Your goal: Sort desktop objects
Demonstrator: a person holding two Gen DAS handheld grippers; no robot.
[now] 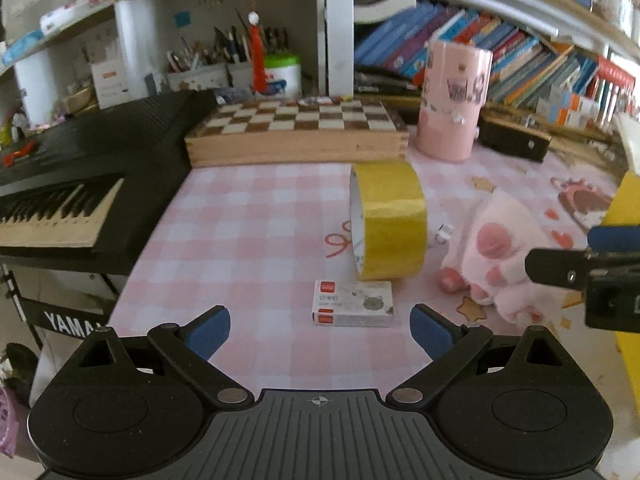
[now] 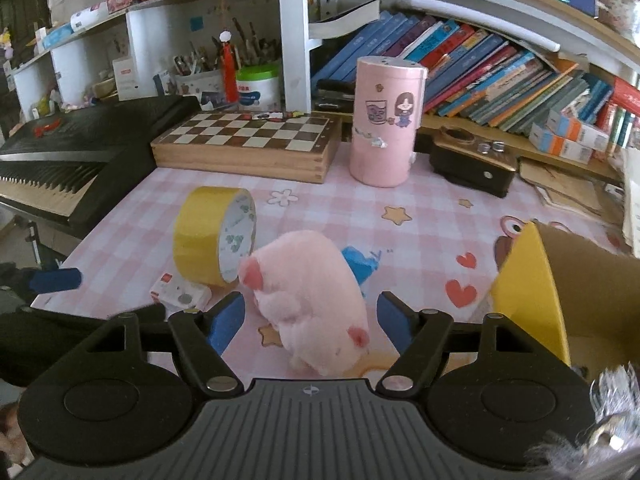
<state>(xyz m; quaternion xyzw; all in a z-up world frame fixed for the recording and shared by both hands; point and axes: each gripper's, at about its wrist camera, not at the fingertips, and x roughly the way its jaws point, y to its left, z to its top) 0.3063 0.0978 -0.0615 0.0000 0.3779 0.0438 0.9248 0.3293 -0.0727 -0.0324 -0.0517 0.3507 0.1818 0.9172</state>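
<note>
A: Step in hand? Right gripper (image 2: 310,314) is seen spread wide, nothing held, straddling the pink plush paw (image 2: 310,300) on the surface (image 2: 340,204).

B: Left gripper (image 1: 320,330) likewise wide, unladen, before the small box (image 1: 354,309), which lies beside the yellow tape roll (image 1: 390,220). Closure on the paw is judged next.

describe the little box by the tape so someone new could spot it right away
Start at the wooden chessboard box at the back of the pink checked desk mat, then come forward to the yellow tape roll standing on edge. The small box lies flat beside its base: white, with red labels at one end.
</note>
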